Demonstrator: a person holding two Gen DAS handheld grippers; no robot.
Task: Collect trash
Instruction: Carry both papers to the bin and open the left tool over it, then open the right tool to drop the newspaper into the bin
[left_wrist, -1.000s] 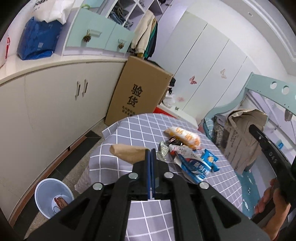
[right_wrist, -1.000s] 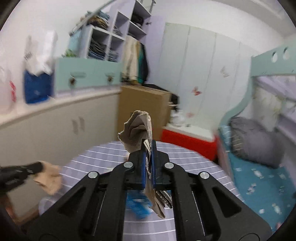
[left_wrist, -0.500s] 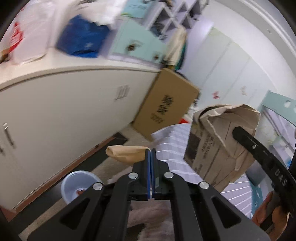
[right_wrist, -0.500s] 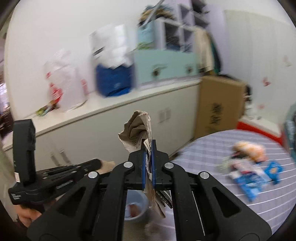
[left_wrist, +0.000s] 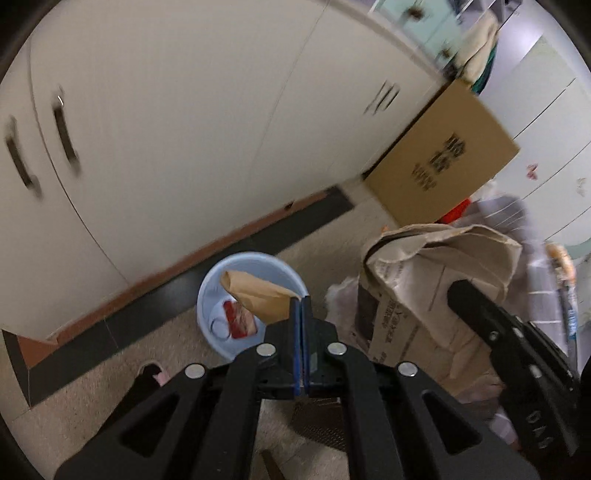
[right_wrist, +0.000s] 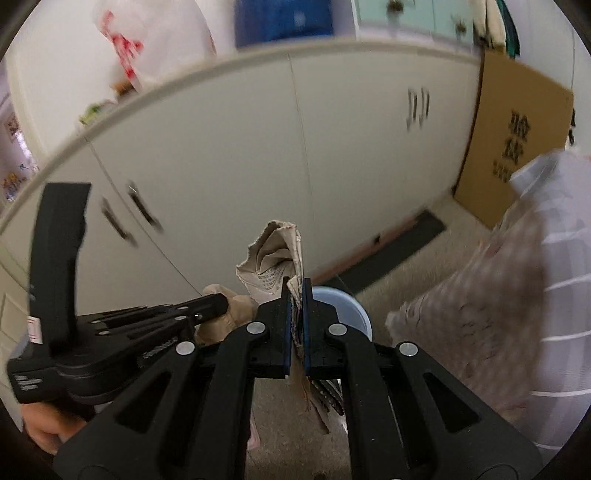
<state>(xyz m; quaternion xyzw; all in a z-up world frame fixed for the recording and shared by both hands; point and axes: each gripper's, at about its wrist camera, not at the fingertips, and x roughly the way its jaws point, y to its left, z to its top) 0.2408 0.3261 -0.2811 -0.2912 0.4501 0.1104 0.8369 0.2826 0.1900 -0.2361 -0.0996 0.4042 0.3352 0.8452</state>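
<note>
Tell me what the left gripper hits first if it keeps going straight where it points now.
Probably the blue bin on the floor: the left gripper, shut on a tan paper scrap, points into its opening. Depth is unclear.

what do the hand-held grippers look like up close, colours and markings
Both are matte black plastic. The left hand-held gripper and right hand-held gripper each have two angular arms with cut-out openings, round silver bolt heads at the joints, and blue pads lining the fingers. The handle carries pale lettering, too blurred to read. A bare hand grips it.
</note>
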